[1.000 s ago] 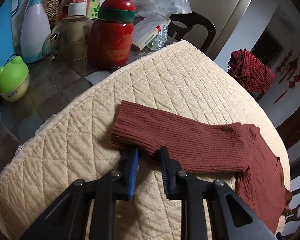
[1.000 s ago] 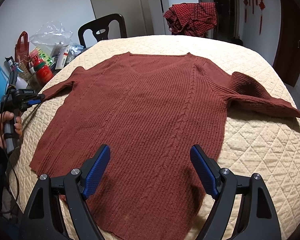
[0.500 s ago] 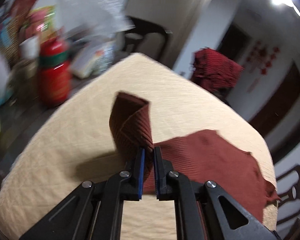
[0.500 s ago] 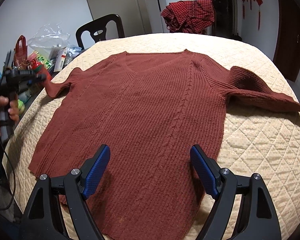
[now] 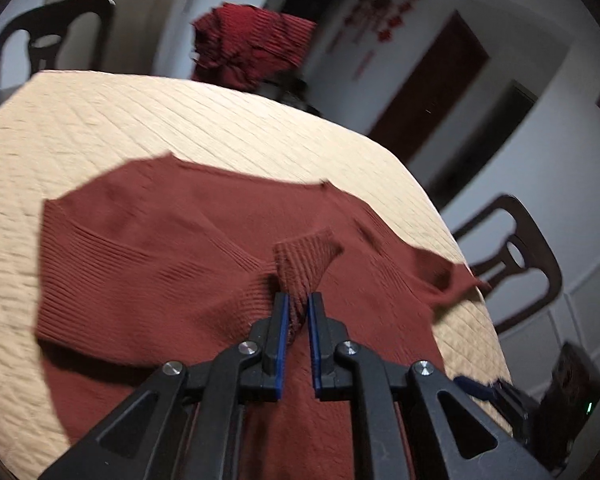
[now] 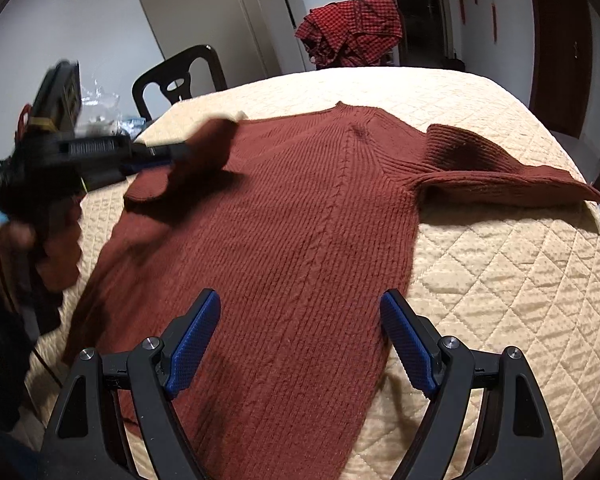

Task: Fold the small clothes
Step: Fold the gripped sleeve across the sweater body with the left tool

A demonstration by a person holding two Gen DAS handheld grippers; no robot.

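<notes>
On the quilted desk (image 6: 500, 280), the left gripper (image 5: 296, 308) pinches the sweater's cuff (image 5: 304, 260) while the right gripper's (image 6: 300, 320) jaws stand spread above the sweater (image 6: 300, 220).

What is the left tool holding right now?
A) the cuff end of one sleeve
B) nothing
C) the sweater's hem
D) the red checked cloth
A: the left tool is pinched shut on the sleeve cuff of the rust-red sweater, lifted over its body.
</notes>
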